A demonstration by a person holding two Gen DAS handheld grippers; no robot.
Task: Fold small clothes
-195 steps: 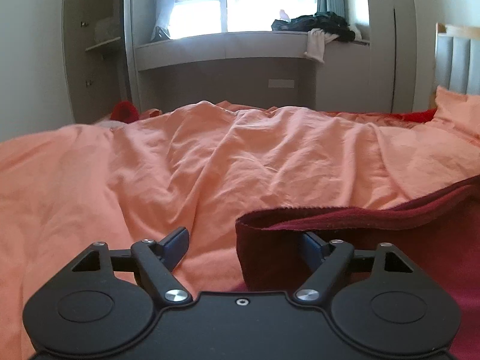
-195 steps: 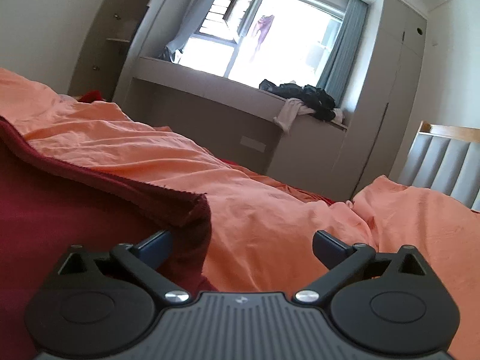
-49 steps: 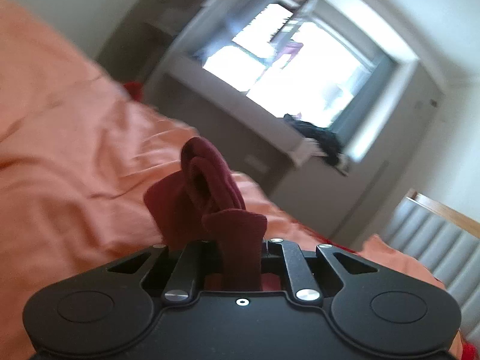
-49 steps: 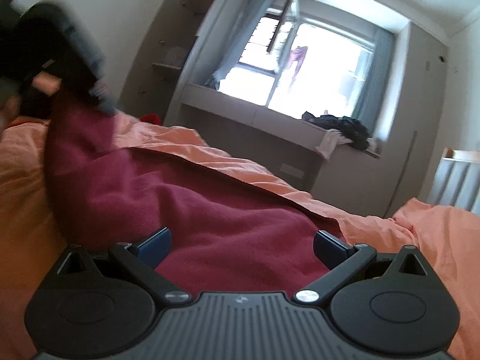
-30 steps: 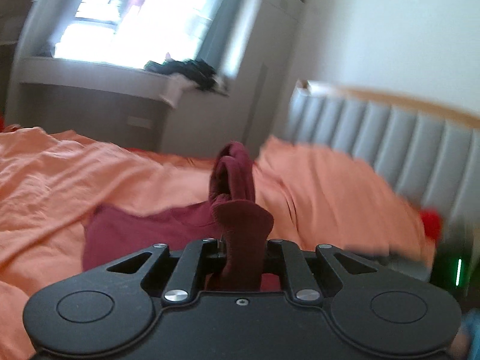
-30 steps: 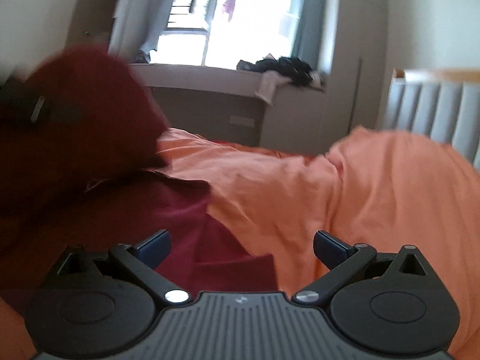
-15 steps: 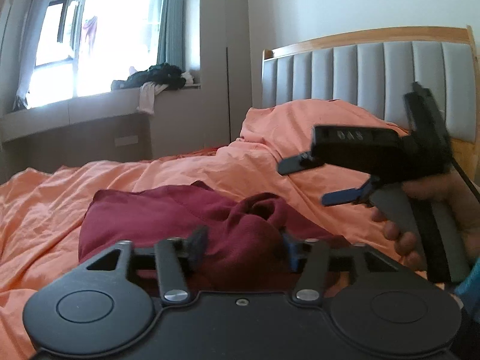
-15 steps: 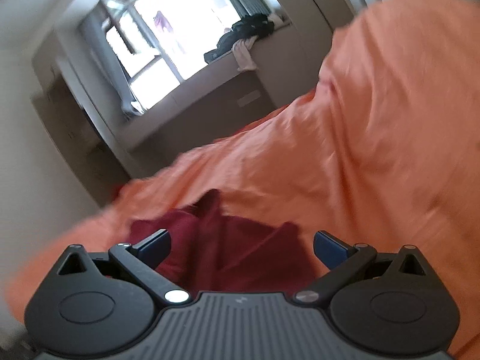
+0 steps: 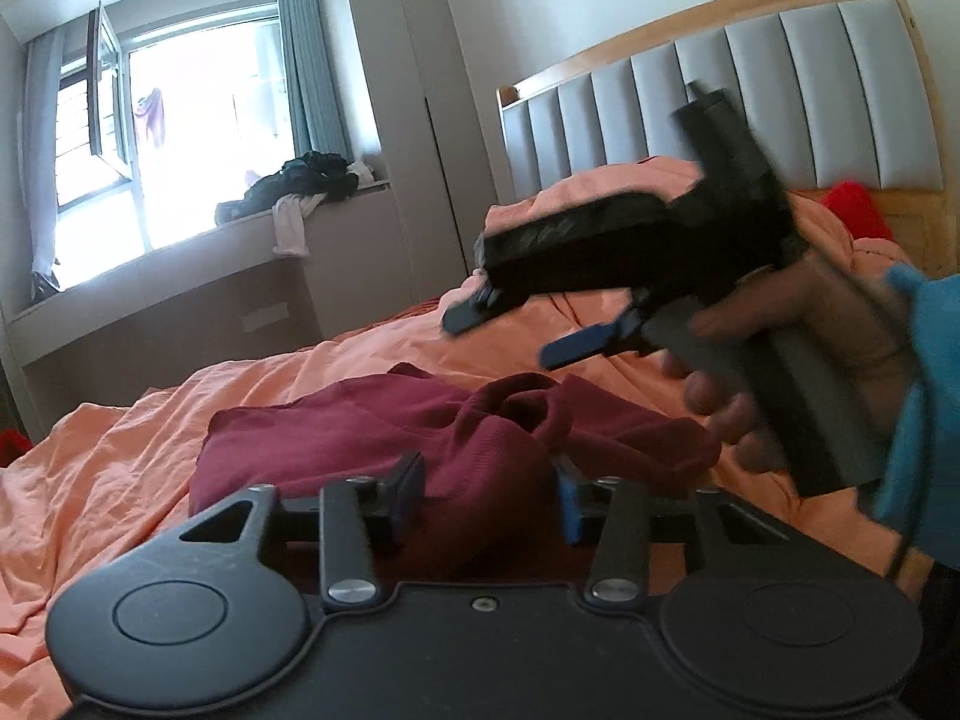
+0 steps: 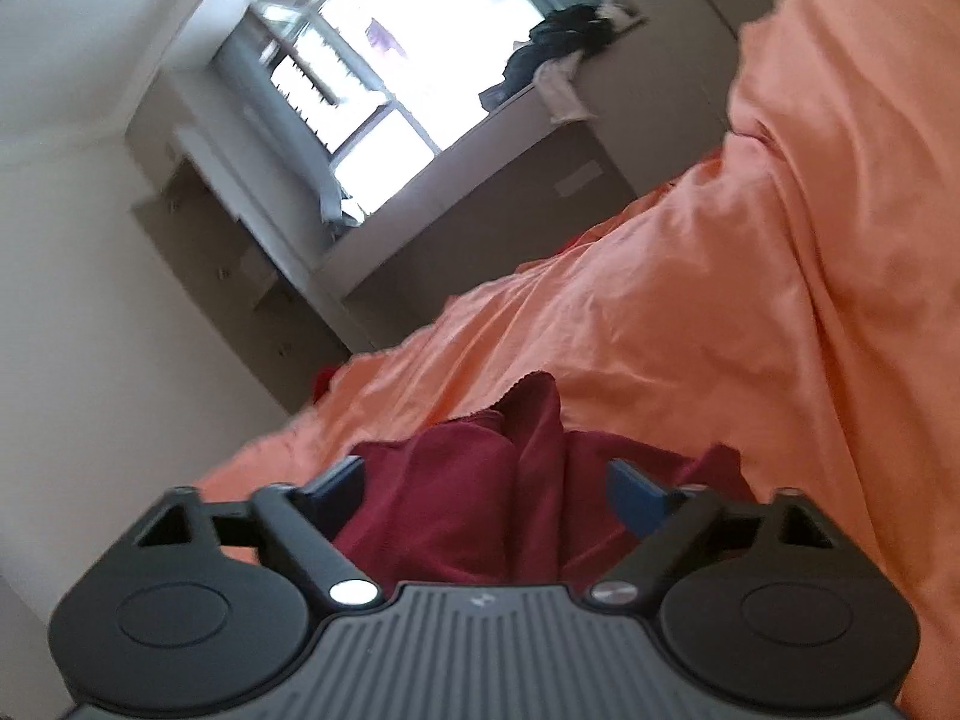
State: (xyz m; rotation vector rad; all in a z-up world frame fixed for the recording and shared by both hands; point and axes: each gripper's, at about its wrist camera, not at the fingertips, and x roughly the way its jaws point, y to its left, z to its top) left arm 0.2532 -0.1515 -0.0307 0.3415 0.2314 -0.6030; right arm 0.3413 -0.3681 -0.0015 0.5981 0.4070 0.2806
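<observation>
A dark red knit garment lies bunched and partly folded over on the orange bedsheet. My left gripper is open, its fingers either side of a raised fold of the garment without pinching it. My right gripper shows in the left wrist view, held in a hand above the garment's right end, open and empty. In the right wrist view the right gripper is tilted and open over the garment.
A grey padded headboard stands at the right with an orange pillow before it. A window ledge with a pile of dark clothes runs along the far wall. A tall cupboard stands beside it.
My left gripper has opened wider and let the garment's fold rest on the bed. My right gripper has lifted and tilted above the garment's right end.
</observation>
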